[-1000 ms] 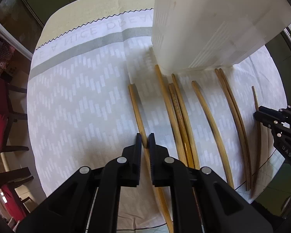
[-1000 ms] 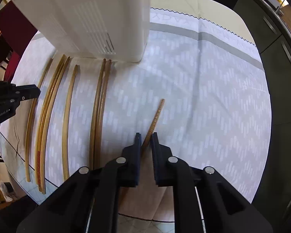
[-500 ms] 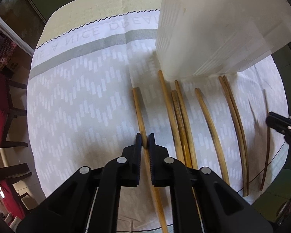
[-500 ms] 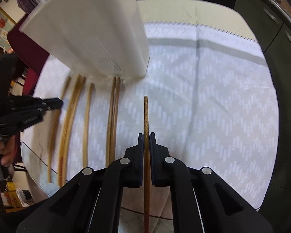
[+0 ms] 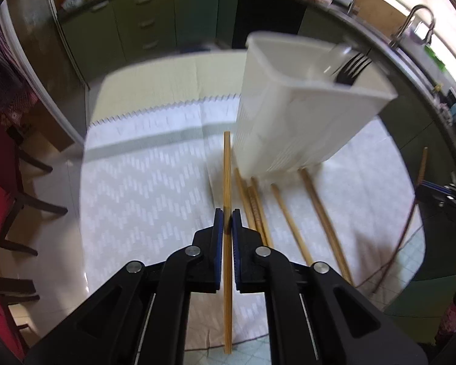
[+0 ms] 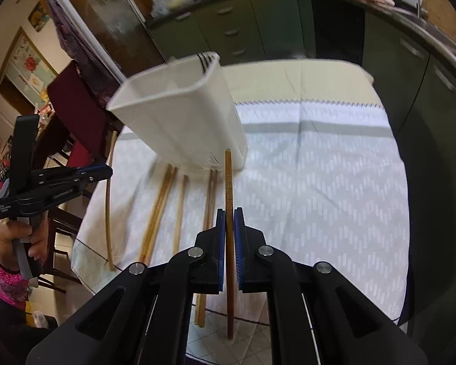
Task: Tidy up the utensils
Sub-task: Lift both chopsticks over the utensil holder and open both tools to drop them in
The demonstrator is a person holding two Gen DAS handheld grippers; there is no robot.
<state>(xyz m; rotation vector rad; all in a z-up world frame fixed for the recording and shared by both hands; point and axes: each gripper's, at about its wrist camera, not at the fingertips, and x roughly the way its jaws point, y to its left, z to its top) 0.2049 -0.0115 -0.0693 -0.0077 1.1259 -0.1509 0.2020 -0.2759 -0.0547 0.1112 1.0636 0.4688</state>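
My left gripper point(image 5: 227, 220) is shut on a light wooden chopstick point(image 5: 227, 170), held above the table and pointing toward the white utensil holder point(image 5: 291, 127). A fork point(image 5: 351, 68) and a clear spoon stand in the holder. My right gripper point(image 6: 229, 220) is shut on a darker wooden chopstick point(image 6: 228, 179), lifted and pointing at the holder point(image 6: 182, 118). Several chopsticks point(image 5: 288, 222) lie on the patterned cloth in front of the holder; they also show in the right wrist view point(image 6: 179, 213). The left gripper shows in the right wrist view point(image 6: 106, 171), the right gripper at the left view's right edge point(image 5: 421, 190).
A white patterned tablecloth point(image 6: 319, 188) covers the round table. Dark red chairs point(image 5: 0, 164) stand to the left. Green kitchen cabinets point(image 6: 258, 27) and a counter with a tap point(image 5: 416, 21) run behind the table.
Both grippers have risen from the table and tilted up, each carrying its chopstick. The holder's open top and the kitchen behind have come into view.
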